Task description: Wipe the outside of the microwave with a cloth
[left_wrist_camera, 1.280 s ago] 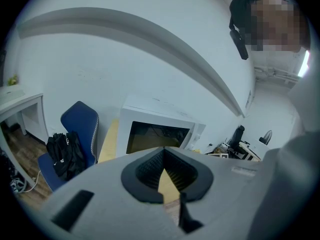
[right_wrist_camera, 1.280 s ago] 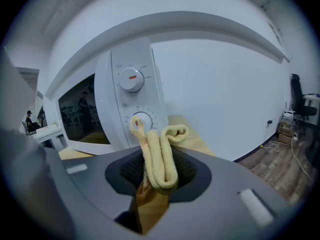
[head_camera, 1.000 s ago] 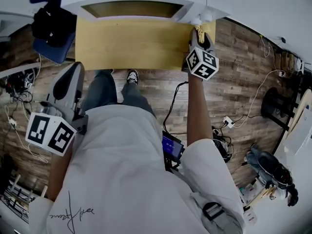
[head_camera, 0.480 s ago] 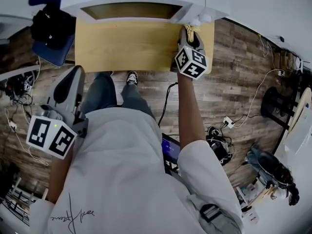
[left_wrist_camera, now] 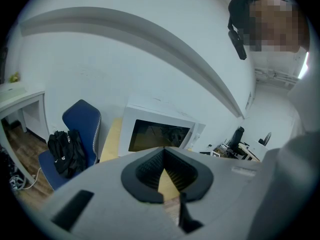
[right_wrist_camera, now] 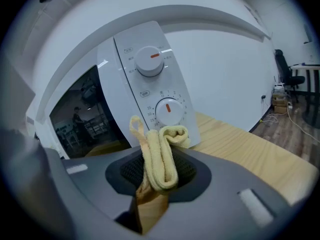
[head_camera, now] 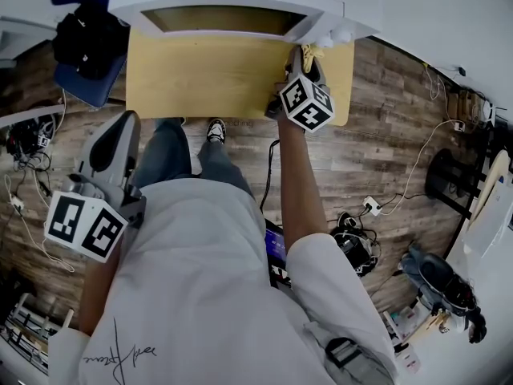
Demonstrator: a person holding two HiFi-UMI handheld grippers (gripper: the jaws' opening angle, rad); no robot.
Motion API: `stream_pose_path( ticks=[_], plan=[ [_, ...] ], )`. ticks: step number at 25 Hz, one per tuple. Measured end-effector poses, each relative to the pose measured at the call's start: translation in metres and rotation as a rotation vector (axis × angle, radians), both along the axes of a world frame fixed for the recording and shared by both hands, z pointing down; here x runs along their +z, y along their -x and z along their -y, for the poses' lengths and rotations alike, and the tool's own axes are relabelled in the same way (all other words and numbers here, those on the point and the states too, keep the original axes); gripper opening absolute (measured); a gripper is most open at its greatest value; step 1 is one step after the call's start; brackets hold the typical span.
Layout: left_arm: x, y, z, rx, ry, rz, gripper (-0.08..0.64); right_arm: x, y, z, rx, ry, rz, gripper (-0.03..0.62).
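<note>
OK, the yellow cloth (right_wrist_camera: 160,156) is folded into a wad and pinched in the right gripper (right_wrist_camera: 159,176), jaws closed on it, with a loose loop sticking up. It sits right in front of the microwave (right_wrist_camera: 100,104) control panel, by the lower dial (right_wrist_camera: 168,109). Whether it touches the panel, can't tell. Above it is the upper dial (right_wrist_camera: 150,61), and the dark door window is to the left. Microwave stands at the back of a wooden counter (head_camera: 208,74). Meanwhile the left gripper (left_wrist_camera: 164,169) hangs low at the person's side, well apart from the counter — jaw tips together, nothing in them. Left of the counter: blue chair (left_wrist_camera: 82,129) with a black bag (left_wrist_camera: 65,151) on it.
</note>
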State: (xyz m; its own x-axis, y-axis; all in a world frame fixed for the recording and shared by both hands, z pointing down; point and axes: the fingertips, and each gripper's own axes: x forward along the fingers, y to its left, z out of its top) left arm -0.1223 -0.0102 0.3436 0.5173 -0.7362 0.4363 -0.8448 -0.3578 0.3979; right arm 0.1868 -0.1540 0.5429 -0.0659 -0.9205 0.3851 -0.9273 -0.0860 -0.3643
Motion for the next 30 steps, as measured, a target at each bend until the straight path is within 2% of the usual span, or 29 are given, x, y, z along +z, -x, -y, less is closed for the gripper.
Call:
stream_pose_path(
  ticks=[5,13,16,19,30],
  plan=[
    [0.0,0.001,-0.001,-0.002,-0.001,-0.004,-0.005,-0.001,0.001,-0.002,0.057,0.0,0.042,0.11],
    [0.001,0.005,-0.001,-0.013,0.001,-0.009,-0.005,-0.002,0.009,-0.01,0.074,-0.015,0.077,0.11],
    [0.001,0.008,-0.001,-0.019,0.003,-0.01,-0.005,-0.002,0.023,-0.013,0.036,-0.023,0.104,0.11],
    [0.0,0.01,0.001,-0.03,0.002,-0.013,-0.005,-0.002,0.046,-0.014,-0.025,-0.029,0.091,0.11],
    [0.001,0.038,0.003,-0.089,0.003,-0.016,-0.005,0.001,0.094,0.002,-0.095,-0.023,0.077,0.11]
  ],
)
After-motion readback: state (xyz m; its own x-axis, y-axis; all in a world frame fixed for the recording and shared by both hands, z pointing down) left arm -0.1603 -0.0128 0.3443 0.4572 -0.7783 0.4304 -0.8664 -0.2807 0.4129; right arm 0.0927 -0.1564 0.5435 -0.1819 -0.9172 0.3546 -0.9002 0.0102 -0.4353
